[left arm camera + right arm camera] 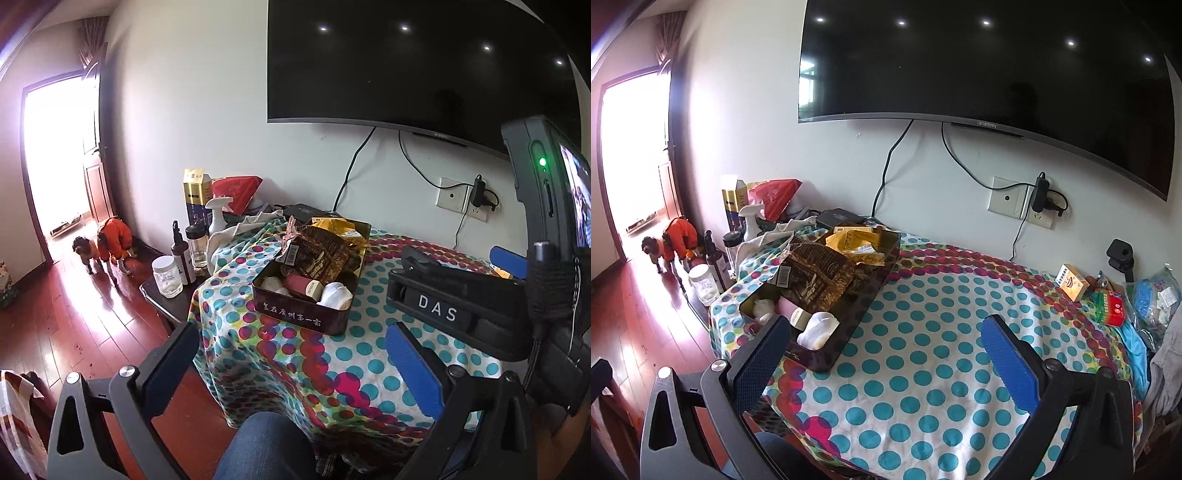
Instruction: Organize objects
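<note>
Polka-dot cloth (pixel 923 354) carries rectangular metal tin (pixel 849 317); both claws gape.

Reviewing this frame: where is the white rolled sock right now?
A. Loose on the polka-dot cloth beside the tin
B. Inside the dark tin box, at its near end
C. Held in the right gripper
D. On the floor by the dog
B: the white sock lies inside the tin box at its near end, next to a pink roll, while both the left gripper and the right gripper are open and hold nothing.
</note>
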Demonstrator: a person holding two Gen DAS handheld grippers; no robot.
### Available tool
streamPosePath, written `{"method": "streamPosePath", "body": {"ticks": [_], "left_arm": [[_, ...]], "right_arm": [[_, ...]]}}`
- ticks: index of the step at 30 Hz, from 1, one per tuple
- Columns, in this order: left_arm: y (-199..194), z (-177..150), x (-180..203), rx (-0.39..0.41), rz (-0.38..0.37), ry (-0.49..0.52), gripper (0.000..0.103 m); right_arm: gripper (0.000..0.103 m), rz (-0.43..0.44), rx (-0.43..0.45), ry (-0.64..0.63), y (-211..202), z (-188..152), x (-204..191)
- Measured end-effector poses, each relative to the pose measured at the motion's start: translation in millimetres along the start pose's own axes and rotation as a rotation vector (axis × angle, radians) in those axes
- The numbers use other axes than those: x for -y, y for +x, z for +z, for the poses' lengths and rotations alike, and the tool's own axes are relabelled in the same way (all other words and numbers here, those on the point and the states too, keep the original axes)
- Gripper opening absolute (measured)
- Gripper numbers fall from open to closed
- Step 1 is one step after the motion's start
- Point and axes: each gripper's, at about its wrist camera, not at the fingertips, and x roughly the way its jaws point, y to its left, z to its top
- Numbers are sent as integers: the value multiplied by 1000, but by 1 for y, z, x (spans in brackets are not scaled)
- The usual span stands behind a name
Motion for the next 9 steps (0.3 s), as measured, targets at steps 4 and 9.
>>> {"method": "streamPosePath", "body": {"ticks": [4, 9], "left_arm": [[0, 0, -1, -3, 1, -2, 103], [3, -1, -2, -16, -5, -6, 103]], "right_arm": [[103, -2, -3, -3, 0, 0, 0], [103, -3, -7, -4, 1, 0, 0]]}}
